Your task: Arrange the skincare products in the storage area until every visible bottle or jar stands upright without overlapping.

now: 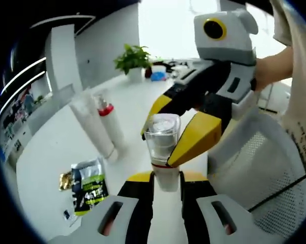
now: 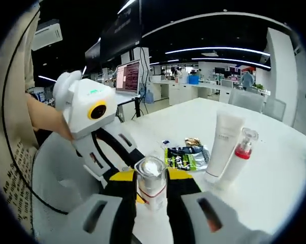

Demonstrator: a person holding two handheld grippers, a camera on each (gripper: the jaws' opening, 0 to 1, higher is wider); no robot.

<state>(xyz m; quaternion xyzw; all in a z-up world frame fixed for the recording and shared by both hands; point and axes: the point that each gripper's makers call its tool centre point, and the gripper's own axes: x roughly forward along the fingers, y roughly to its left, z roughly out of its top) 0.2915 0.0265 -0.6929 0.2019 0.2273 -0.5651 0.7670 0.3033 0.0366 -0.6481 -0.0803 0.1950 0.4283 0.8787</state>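
Observation:
A white bottle with a clear cap [image 1: 163,134] is held off the table between both grippers. My left gripper [image 1: 165,178] is shut on its white body. The right gripper [image 1: 159,148] comes in from the upper right, its yellow fingertips [image 1: 193,140] closed around the clear cap. In the right gripper view the same bottle [image 2: 151,179] sits between my right gripper [image 2: 151,189] jaws, and the left gripper [image 2: 125,165] reaches in from the left. A white tube [image 2: 224,145] and a bottle with a red collar [image 2: 239,157] stand upright side by side on the white table [image 2: 275,168].
A green-and-black sachet [image 1: 89,188] and a small gold packet [image 1: 65,180] lie flat beside the tube [image 1: 94,127]. A potted plant [image 1: 132,58] stands at the table's far end. A white mesh chair [image 1: 259,168] and the person's arm [image 1: 270,66] are close by.

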